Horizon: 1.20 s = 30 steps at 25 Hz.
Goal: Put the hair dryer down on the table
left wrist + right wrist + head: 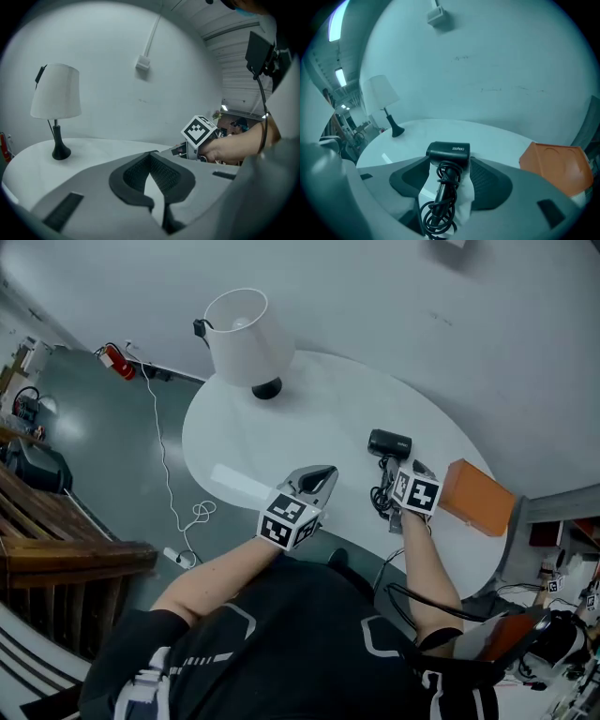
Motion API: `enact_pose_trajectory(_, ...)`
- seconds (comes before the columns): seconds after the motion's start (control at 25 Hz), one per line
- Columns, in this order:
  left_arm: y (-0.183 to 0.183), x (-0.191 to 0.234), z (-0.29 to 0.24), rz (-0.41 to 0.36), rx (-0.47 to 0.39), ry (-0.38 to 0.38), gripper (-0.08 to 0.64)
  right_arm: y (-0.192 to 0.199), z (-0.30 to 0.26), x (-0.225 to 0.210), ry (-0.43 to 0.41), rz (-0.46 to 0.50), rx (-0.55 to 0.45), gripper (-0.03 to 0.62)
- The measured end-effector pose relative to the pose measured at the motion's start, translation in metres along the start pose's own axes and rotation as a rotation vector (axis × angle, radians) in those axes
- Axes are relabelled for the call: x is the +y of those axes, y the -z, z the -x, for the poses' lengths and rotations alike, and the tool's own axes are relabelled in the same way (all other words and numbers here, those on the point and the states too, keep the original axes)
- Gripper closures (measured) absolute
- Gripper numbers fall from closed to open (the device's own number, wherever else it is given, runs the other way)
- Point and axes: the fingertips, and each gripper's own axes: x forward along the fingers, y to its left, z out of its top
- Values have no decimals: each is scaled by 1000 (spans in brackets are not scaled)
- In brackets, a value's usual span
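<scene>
Before you is the white table point(309, 413). At its 11 o'clock stands the lamp point(246, 334), and at 4 o'clock lies the orange box point(480, 498). Your left gripper point(323, 474) is over the 6 o'clock edge, its jaws together and empty. Your right gripper point(412, 470) has its jaws wide apart. The dryer point(389, 443) lies on the table at 3 o'clock, between these jaws, and the pads do not press it.

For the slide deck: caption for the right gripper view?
Black hair dryer with bundled cord lies on white table, framed by open right gripper.
</scene>
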Motion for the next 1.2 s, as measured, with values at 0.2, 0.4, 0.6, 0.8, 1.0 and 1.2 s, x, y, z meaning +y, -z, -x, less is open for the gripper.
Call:
enact_pose_trajectory(0.2, -18, -3, 11, -11, -42, 50, 554, -29, 45, 2, 29, -31, -133, 326)
enact_pose_trajectory(0.4, -39, -2, 21, -24, -90, 86, 554, -51, 88, 10, 43, -24, -242, 415)
enact_pose_trajectory(0.6, -65, -11, 34, -76, -151, 170, 554, -64, 130, 31, 29, 5, -343, 470)
enact_pose_trajectory(0.8, -87, -16, 45, -117, -184, 195, 554, -70, 165, 48, 27, 34, -417, 504)
enact_pose_trajectory(1.0, -105, -22, 57, -134, -233, 215, 555, -72, 190, 60, 68, 71, -459, 518)
enact_pose_trajectory(1.2, -120, -27, 65, -156, -263, 234, 555, -81, 214, 68, 67, 77, -562, 525)
